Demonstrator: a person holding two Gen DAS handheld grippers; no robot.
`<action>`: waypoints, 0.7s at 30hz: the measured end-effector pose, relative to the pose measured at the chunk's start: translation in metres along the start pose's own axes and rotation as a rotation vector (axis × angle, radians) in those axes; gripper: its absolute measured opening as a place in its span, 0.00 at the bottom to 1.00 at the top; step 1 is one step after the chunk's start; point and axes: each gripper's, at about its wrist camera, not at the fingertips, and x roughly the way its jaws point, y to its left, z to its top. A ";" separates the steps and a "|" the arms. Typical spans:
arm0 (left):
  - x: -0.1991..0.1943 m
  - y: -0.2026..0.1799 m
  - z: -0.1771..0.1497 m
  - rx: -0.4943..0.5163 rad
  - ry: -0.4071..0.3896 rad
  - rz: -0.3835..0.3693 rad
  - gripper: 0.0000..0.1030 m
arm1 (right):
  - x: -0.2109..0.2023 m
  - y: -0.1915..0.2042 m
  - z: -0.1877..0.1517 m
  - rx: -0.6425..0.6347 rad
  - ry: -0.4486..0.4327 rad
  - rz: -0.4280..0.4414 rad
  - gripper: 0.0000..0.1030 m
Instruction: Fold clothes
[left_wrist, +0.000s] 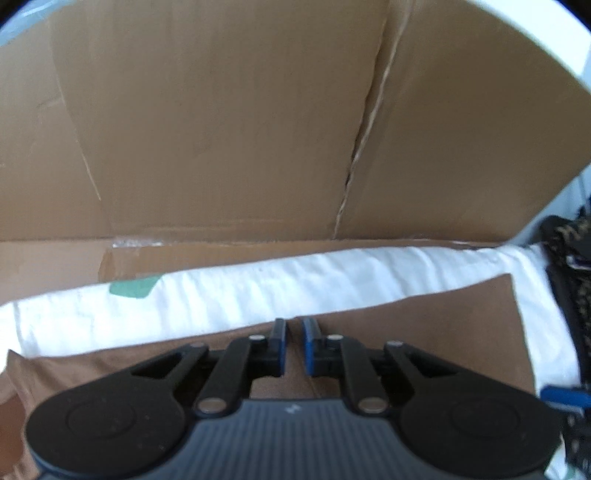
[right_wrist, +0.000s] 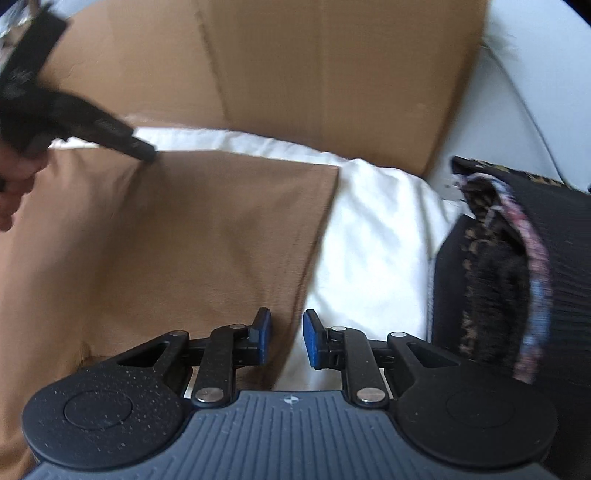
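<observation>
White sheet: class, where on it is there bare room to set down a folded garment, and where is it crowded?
The white sheet is bare between the brown cloth and the dark patterned pile, and in a strip below the cardboard. It is crowded over the cloth, where both grippers work.

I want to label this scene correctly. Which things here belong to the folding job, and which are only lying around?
Belong to the job:
- brown garment
- left gripper
- right gripper

Only lying around:
- cardboard box
- white cloth underneath
- dark patterned fabric pile, possibly waiting to be folded
</observation>
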 end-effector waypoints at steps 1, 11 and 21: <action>-0.007 0.004 0.000 0.001 -0.006 -0.008 0.10 | -0.003 -0.002 0.001 0.012 -0.011 0.006 0.24; -0.089 0.081 -0.019 -0.047 -0.010 0.071 0.11 | -0.023 0.011 0.017 0.014 -0.115 0.110 0.24; -0.203 0.187 -0.083 -0.141 0.028 0.224 0.11 | -0.001 0.029 -0.001 -0.027 -0.020 0.103 0.24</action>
